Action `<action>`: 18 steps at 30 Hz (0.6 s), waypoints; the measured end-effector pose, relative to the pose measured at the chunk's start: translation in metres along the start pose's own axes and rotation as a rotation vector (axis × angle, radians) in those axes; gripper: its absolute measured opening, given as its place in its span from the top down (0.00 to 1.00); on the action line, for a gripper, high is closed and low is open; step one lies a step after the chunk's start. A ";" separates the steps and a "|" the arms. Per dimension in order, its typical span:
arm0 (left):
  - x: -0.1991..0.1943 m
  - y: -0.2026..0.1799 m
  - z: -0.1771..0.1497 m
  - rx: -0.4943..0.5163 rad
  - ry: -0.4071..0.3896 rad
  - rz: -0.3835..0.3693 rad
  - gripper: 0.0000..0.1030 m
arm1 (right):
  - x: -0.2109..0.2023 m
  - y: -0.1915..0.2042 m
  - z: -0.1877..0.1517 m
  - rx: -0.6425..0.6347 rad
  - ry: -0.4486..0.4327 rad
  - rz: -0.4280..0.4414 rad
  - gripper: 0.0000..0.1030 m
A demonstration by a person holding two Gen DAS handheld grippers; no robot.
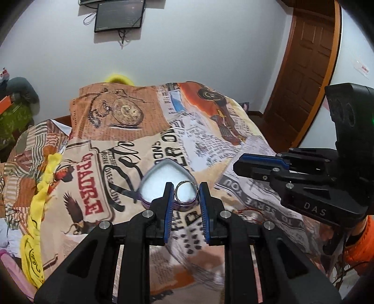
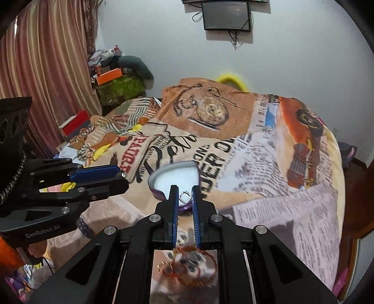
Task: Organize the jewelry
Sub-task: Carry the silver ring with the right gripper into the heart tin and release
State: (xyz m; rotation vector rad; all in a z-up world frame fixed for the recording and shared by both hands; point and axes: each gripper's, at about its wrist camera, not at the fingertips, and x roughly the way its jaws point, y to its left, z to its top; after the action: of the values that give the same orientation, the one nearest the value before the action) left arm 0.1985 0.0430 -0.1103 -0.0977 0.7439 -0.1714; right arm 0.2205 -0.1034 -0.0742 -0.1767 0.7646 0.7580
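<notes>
Silver ring (image 1: 186,192) sits pinched in the left claw (image 1: 186,194), a small pendant (image 2: 184,197) in the right claw (image 2: 184,198), both above a heart-shaped box (image 1: 163,177).

Soft, even indoor light — fisheye-bent edges, blurred foreground.

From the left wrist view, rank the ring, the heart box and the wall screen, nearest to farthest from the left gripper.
1. Ring, clamped between the left gripper fingers.
2. Heart box, just beyond on the bedspread.
3. Wall screen, high on the far wall.
</notes>
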 end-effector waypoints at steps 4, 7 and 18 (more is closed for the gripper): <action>0.012 0.013 0.001 -0.008 0.013 0.012 0.80 | 0.015 0.002 0.005 0.005 0.014 0.016 0.90; 0.024 0.021 -0.001 -0.019 0.033 0.007 0.80 | 0.028 0.002 0.006 0.005 0.033 0.021 0.90; 0.077 0.045 -0.005 -0.070 0.130 -0.043 0.80 | 0.074 -0.003 0.006 0.013 0.140 0.051 0.90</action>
State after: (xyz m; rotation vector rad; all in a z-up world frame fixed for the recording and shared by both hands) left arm 0.2561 0.0729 -0.1714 -0.1707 0.8777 -0.1936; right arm 0.2610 -0.0620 -0.1213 -0.2006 0.9092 0.7942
